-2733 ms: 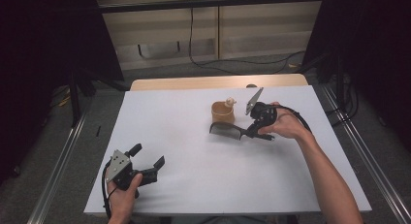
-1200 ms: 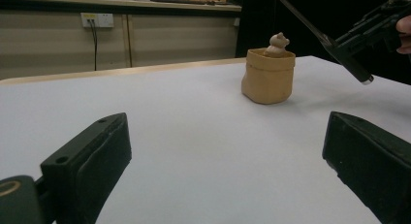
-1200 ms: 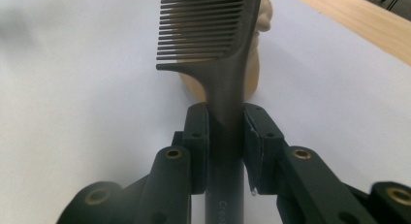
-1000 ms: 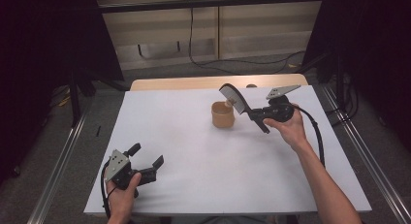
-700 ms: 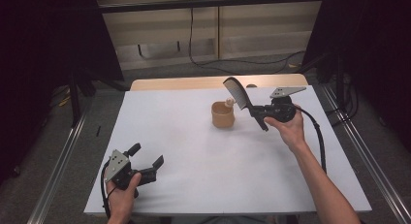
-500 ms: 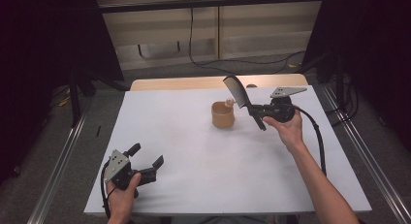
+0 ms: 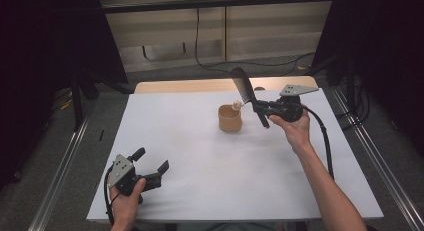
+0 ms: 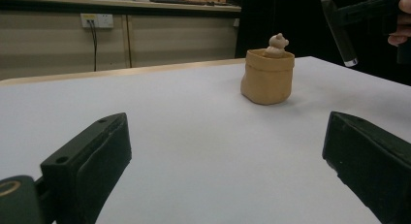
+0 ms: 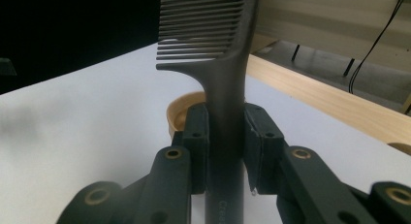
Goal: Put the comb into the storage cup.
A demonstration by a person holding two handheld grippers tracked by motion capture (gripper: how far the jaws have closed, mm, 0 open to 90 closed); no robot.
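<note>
My right gripper [image 7: 261, 109] [image 9: 226, 146] is shut on the handle of a dark comb [image 7: 244, 90] [image 9: 224, 54], held above the table just right of a small tan pot [image 7: 230, 118] [image 8: 267, 76]. The comb's toothed end slants up and to the left, over the pot's right rim. A pale little figure [image 7: 236, 106] [image 8: 276, 43] pokes out of the pot. My left gripper [image 7: 151, 163] rests near the table's front left corner, its jaws standing wide apart with bare table between them, and it faces the pot.
The white table top [image 7: 200, 151] ends at a wooden strip [image 7: 190, 85] along the far side. Metal rails [image 7: 62, 166] run along both sides on the floor. Cables and a wall socket [image 8: 94, 21] lie beyond the far edge.
The right gripper lifted the comb off the table beside the pot and tipped its toothed end upward; over the last second it shifted slightly left toward the pot. The left gripper stayed put.
</note>
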